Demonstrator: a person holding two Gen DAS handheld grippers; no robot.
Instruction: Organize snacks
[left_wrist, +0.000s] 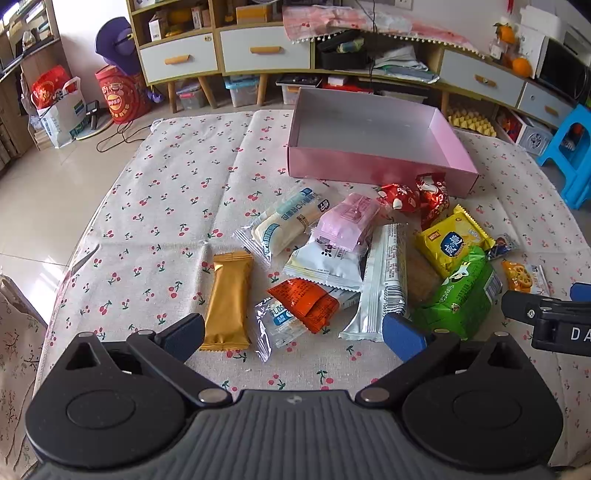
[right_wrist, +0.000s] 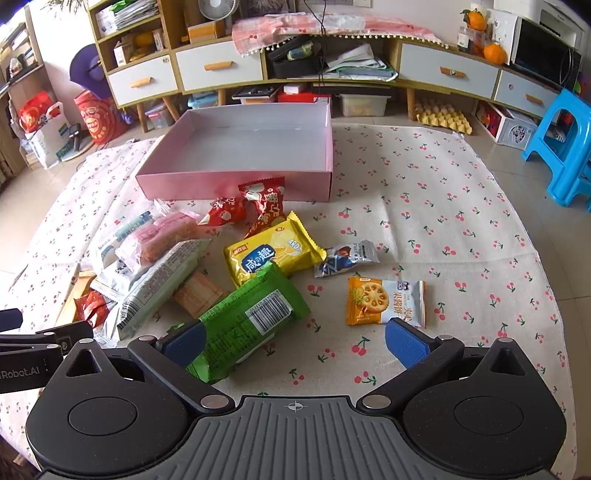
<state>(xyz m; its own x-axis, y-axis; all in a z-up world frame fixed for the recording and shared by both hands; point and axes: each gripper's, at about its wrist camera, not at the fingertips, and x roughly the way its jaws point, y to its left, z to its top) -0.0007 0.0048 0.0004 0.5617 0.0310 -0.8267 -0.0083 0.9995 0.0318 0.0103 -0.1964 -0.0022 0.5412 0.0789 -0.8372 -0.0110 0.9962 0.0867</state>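
snacks lie in a loose heap on the cherry-print cloth (right_wrist: 424, 206), all of them short of the pink box (right_wrist: 236, 184), which stands empty at the far side. my right gripper (right_wrist: 295, 345) is the nearer one to the green packet (right_wrist: 251, 321): its near end sits between my spread fingers, hard against the left pad (right_wrist: 184, 341), though i can't tell if that pad actually touches it. its long axis runs diagonally, from my left pad up and away to the right, so i judge a square pinch across its width calls for turning my wrist first. the orange biscuit pack (right_wrist: 384, 301) lies just beyond my right pad, apart from it.

my left gripper (left_wrist: 293, 334) hangs over the gold bar (left_wrist: 229, 301) and the orange-red sachet (left_wrist: 306, 302); the bar lies lengthwise, pointing away from me, just inside the left pad.

both grippers are spread wide and empty, gripping nothing.
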